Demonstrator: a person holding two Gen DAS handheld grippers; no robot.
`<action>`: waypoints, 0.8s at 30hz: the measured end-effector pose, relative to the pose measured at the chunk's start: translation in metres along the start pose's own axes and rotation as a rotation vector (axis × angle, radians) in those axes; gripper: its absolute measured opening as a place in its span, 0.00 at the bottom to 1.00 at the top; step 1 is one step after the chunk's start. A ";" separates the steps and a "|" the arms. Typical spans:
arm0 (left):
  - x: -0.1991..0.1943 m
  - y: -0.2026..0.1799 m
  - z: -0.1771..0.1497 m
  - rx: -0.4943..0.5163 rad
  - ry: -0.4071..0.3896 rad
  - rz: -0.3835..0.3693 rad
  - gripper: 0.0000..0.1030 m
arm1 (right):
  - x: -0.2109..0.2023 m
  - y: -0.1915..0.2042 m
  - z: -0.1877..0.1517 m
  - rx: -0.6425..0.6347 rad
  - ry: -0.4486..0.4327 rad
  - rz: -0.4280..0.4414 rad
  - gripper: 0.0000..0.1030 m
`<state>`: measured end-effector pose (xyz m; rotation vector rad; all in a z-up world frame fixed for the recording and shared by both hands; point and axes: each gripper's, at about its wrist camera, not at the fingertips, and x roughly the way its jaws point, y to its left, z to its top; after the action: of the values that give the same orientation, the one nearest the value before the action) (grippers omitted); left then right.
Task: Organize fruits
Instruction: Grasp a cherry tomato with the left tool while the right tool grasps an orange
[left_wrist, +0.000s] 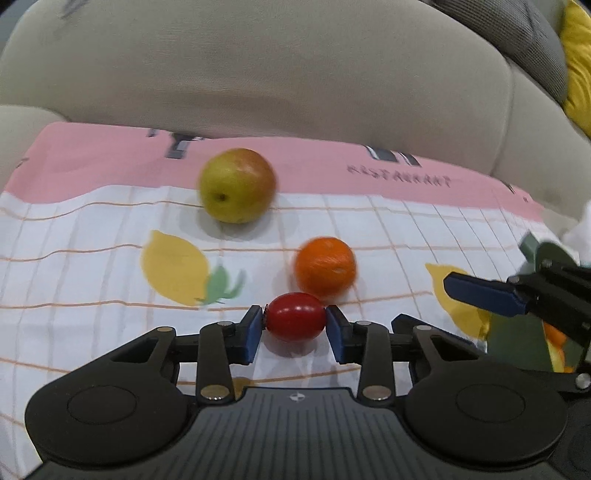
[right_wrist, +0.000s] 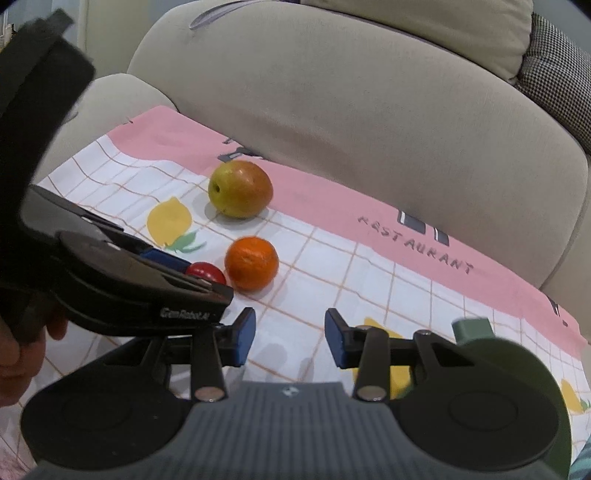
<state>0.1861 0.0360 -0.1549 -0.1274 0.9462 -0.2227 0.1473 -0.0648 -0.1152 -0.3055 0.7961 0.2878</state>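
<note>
Blue pads of my left gripper (left_wrist: 295, 326) pressed both ends of the tomato (left_wrist: 295, 316), holding it clamped low over the cloth (left_wrist: 92, 266). Just beyond it I noted the orange (left_wrist: 325, 266), close to the tomato; whether they touched I could not tell. The apple (left_wrist: 237, 185) lay farther back, near the cloth's pink border, apart from the orange. My right gripper (right_wrist: 290, 338) stood with fingers spread and nothing between them, just right of the left unit. A green container (right_wrist: 517, 362) sat beside its right finger, contents largely hidden. A beige sofa (left_wrist: 295, 74) backed the cloth.
</note>
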 end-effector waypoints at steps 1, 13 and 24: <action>-0.004 0.005 0.002 -0.018 -0.009 0.008 0.40 | 0.001 0.001 0.003 0.001 -0.002 0.003 0.37; -0.021 0.040 0.008 -0.100 -0.044 0.059 0.40 | 0.039 0.028 0.030 -0.033 0.022 0.017 0.45; -0.016 0.042 0.006 -0.129 -0.025 0.039 0.40 | 0.063 0.029 0.036 0.019 0.068 0.043 0.47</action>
<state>0.1875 0.0813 -0.1472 -0.2298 0.9377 -0.1239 0.2026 -0.0164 -0.1422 -0.2812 0.8732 0.3114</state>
